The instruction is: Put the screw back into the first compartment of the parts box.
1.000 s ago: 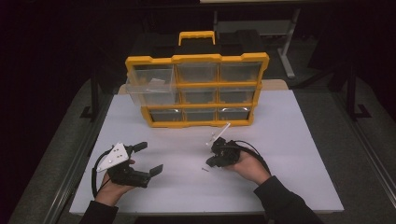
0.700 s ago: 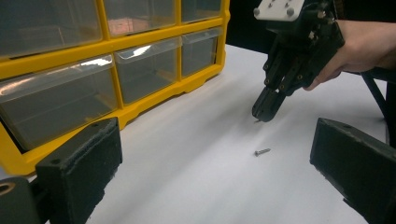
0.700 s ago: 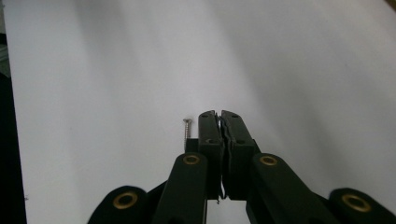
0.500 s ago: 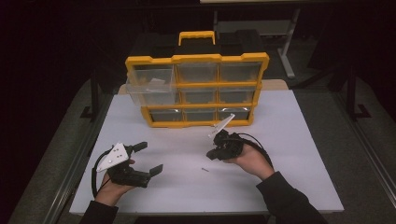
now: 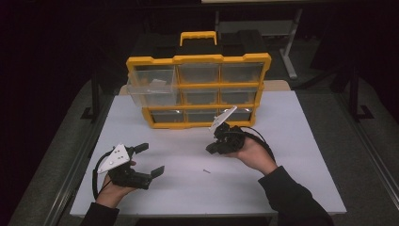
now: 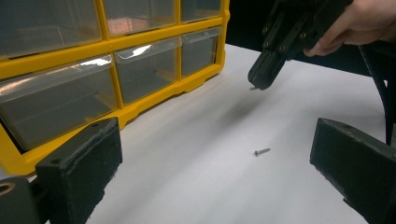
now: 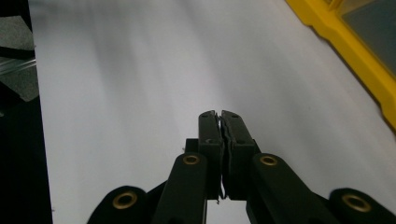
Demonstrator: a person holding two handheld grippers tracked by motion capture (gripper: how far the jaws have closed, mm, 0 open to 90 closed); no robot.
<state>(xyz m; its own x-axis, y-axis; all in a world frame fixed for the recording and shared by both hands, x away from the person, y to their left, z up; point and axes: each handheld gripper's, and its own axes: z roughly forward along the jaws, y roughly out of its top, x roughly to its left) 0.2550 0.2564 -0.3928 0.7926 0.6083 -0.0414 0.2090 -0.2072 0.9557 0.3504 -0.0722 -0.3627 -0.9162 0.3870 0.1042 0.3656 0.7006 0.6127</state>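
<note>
Left gripper view: screw [image 6: 262, 151] lies flat, tip leftward.

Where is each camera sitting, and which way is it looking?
High view: above the person's side, facing forward and down on the white table and yellow plastic drawer organizer; both forearms show.
Left gripper view: rides the left gripper, looking between its open black jaws.
Right gripper view: rides the right gripper, looking along its shut jaws.
Shared: the high view and left gripper view both show the small metal screw lying on the table.
</note>
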